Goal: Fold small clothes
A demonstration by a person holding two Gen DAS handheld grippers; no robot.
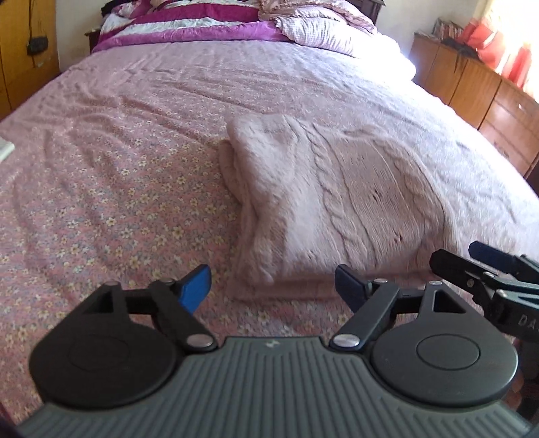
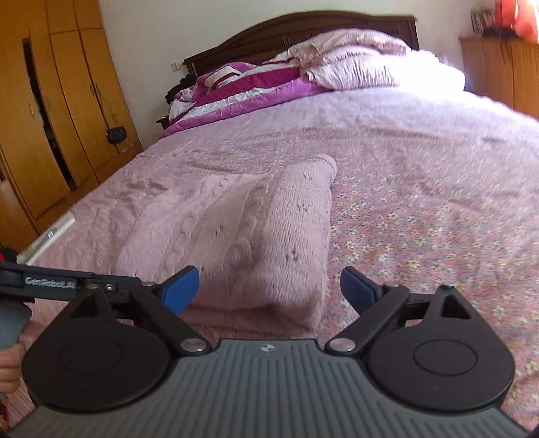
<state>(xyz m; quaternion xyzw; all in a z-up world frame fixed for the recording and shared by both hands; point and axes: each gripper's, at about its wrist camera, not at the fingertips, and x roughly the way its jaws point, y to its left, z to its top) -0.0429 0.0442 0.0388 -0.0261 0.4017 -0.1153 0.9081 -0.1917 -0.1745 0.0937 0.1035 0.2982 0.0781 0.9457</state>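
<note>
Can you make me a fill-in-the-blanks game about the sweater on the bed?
1. The pink knitted sweater lies folded on the ____.
2. The sheet under it is printed with small ____.
3. The pads of the left gripper and the right gripper are coloured ____.
4. Both grippers are open and hold ____.

Missing words: bed; flowers; blue; nothing

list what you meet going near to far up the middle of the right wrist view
right gripper → folded pink knit sweater → floral bedsheet → purple striped quilt → dark headboard
</note>
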